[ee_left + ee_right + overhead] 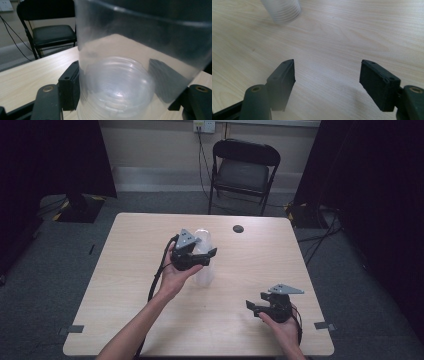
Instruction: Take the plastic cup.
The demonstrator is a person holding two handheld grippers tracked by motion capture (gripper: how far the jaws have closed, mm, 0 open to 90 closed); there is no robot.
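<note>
A clear plastic cup (205,276) stands near the middle of the wooden table (135,270). My left gripper (201,257) reaches in from the left and is shut on the cup's wall. In the left gripper view the cup (120,50) sits between the jaws, with one black pad (71,85) against its side and the other seen through the plastic. My right gripper (255,303) rests low at the table's front right, open. Its two jaws (327,80) stand wide apart over bare wood. The cup's ribbed base (283,10) shows far ahead of them.
A small black round disc (238,228) lies near the table's far edge. A black folding chair (243,170) stands beyond the table, with cables on the floor and dark curtains at both sides. A black cable (156,282) trails from the left gripper.
</note>
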